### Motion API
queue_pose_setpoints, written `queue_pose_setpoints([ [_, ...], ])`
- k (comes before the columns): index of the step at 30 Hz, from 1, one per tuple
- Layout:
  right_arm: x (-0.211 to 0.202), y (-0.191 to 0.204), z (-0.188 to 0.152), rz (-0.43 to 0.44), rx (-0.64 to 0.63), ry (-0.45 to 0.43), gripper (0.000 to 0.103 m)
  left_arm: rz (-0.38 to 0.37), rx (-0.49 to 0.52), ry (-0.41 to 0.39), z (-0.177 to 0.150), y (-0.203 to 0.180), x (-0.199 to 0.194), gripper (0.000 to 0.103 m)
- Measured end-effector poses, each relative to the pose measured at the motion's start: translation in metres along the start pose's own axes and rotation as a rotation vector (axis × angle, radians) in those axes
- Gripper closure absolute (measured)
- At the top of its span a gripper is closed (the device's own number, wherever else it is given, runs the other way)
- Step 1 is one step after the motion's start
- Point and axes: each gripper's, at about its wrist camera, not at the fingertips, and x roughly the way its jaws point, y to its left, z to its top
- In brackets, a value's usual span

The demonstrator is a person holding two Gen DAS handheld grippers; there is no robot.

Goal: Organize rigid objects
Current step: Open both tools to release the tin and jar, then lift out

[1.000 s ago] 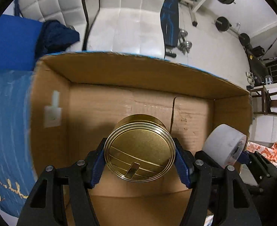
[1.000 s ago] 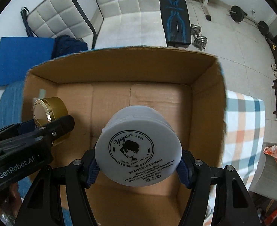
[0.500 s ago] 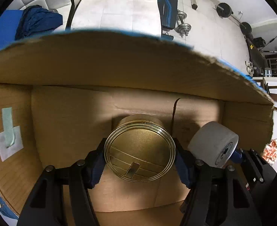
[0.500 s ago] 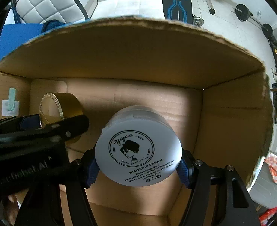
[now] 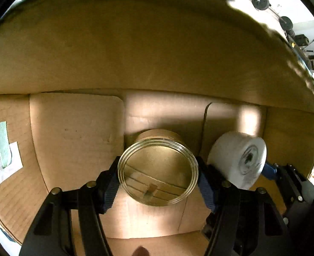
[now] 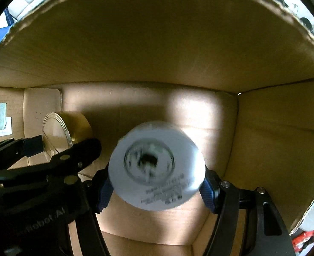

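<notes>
Blue-padded fingers [image 5: 109,183] of the left gripper [image 5: 158,181] were pinched against both sides of a gold tin [image 5: 158,172], held inside the cardboard box [image 5: 135,53] near its floor. Just to the right, a white cream jar [image 6: 157,166] was clamped between the right gripper [image 6: 157,188] pads. A taped white patch [image 5: 4,162] was seen on the left wall.

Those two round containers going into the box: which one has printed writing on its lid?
The white cream jar in the right gripper. Its lid carries a blurred emblem and text; the gold tin in the left gripper shows bare metal.
</notes>
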Motion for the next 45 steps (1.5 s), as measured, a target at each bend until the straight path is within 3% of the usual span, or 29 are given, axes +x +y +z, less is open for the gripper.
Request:
queue_pose_setpoints([
  [2, -0.001, -0.001, 0.001, 0.005, 0.003, 0.003, 0.029, 0.005, 0.001, 0.007, -0.001, -0.002, -0.001, 0.031],
  [6, -0.008, -0.002, 0.000, 0.028, 0.013, -0.013, 0.024, -0.009, 0.000, -0.002, -0.001, -0.007, -0.009, 0.028],
  [8, -0.012, -0.002, -0.003, 0.028, 0.014, -0.017, 0.023, 0.005, 0.005, -0.016, -0.005, -0.011, -0.017, 0.015],
  [12, -0.021, 0.000, -0.016, 0.044, 0.014, -0.024, 0.016, 0.039, 0.027, -0.057, -0.018, -0.017, -0.036, 0.006],
  [16, -0.035, 0.001, -0.037, 0.058, 0.034, -0.052, 0.000, 0.063, 0.035, -0.120, -0.039, -0.019, -0.055, 0.005],
  [28, -0.083, 0.012, -0.098, 0.003, 0.059, -0.191, 0.000, 0.086, 0.013, -0.326, -0.112, 0.010, -0.107, 0.005],
  [35, -0.114, 0.012, -0.159, -0.027, 0.061, -0.270, 0.000, 0.130, 0.019, -0.435, -0.157, 0.027, -0.130, 0.005],
  [45, -0.164, 0.011, -0.239, -0.022, 0.041, -0.376, 0.000, 0.136, 0.038, -0.525, -0.220, 0.021, -0.152, 0.005],
])
